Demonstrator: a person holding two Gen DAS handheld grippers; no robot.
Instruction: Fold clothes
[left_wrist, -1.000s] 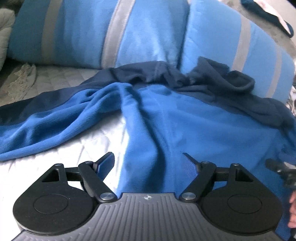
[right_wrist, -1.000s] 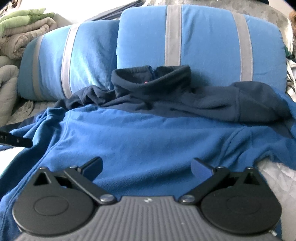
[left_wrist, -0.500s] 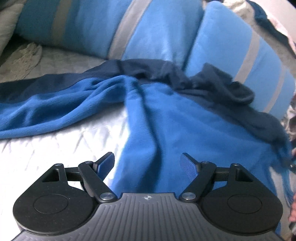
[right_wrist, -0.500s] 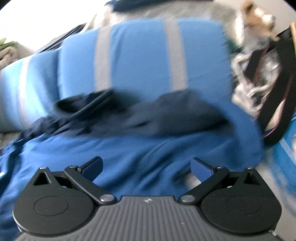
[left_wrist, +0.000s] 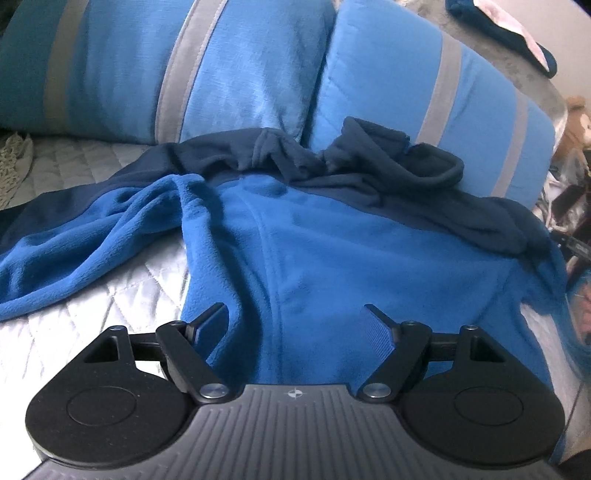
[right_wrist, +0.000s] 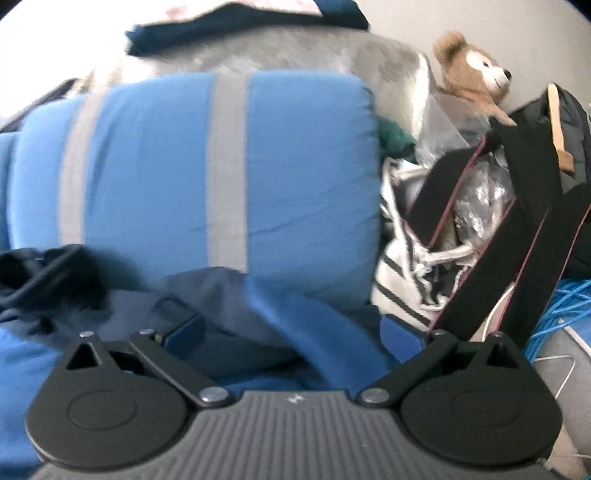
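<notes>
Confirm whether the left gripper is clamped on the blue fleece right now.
No. The left gripper stands open above the blue fleece, pads apart and pinching no fabric.

Blues dominate; grey and white secondary.
Fleece top (left_wrist: 332, 258): royal blue body, navy collar and shoulders. Pillows (left_wrist: 229, 66): light blue, grey vertical stripes. Bed cover (left_wrist: 110, 295): white, diamond-quilted. Soft toy (right_wrist: 472, 74), upper right: tan, white muzzle.

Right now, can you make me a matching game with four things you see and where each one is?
Things:
1. fleece jacket
2. striped pillows
3. teddy bear
4. blue cable

Places:
A. far right, low, beside the black straps
B. spread on the quilted bed
C. top right, behind the clutter
D. propped behind the jacket's collar

Pairs: 1-B, 2-D, 3-C, 4-A
</notes>
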